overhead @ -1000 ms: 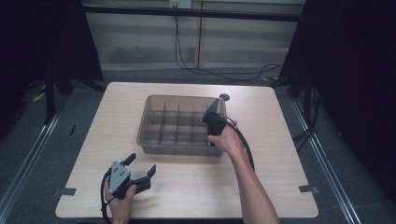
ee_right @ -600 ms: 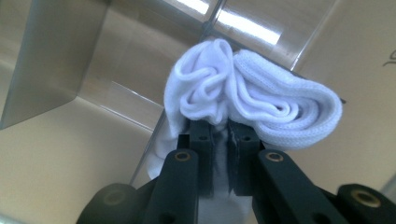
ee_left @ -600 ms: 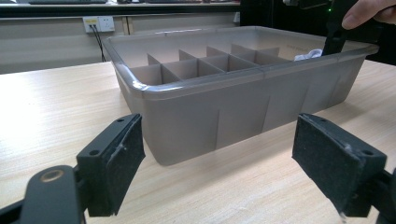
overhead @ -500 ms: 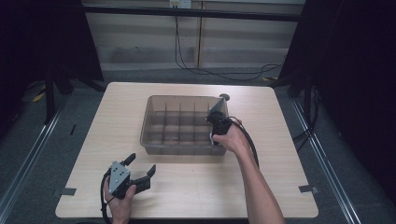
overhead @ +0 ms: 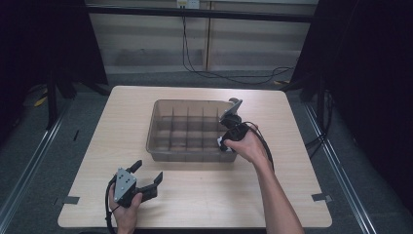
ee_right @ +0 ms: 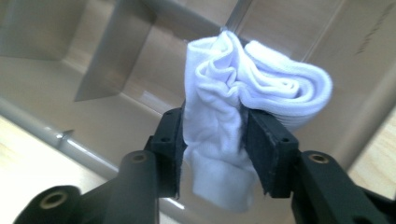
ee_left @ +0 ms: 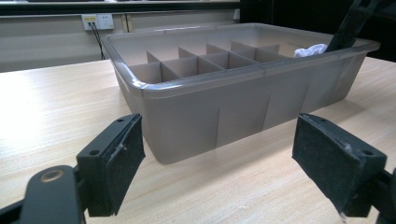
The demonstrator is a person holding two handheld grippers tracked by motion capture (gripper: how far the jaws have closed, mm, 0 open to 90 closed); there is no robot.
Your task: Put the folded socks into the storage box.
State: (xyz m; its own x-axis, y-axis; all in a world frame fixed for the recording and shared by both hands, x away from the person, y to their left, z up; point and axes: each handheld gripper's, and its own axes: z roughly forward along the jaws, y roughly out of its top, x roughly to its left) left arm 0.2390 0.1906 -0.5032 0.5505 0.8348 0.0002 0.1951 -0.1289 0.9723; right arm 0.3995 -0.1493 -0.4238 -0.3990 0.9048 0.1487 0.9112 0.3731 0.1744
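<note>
A grey plastic bin [overhead: 185, 155] with divider walls stands at the middle of the table. My right gripper [overhead: 225, 141] points down into its near right corner compartment, and a white sock [ee_right: 233, 93] is bunched between its pads [ee_right: 268, 149]. Its jaws have just been opening, with the sock still touching both pads. From the left gripper view the sock [ee_left: 310, 49] pokes above the bin's far rim [ee_left: 201, 77]. My left gripper [overhead: 147, 171] rests low at the table's front left, open and with nothing in it, facing the bin's wall [ee_left: 210, 116].
Bare wooden tabletop [overhead: 204, 195] surrounds the bin on all sides. Dark stands and cables [overhead: 311, 141] flank the table, and a wall with a socket [ee_left: 97, 21] lies beyond its far edge.
The right hand has shifted a little up and toward the bin's right end. The left hand and gripper have stayed put.
</note>
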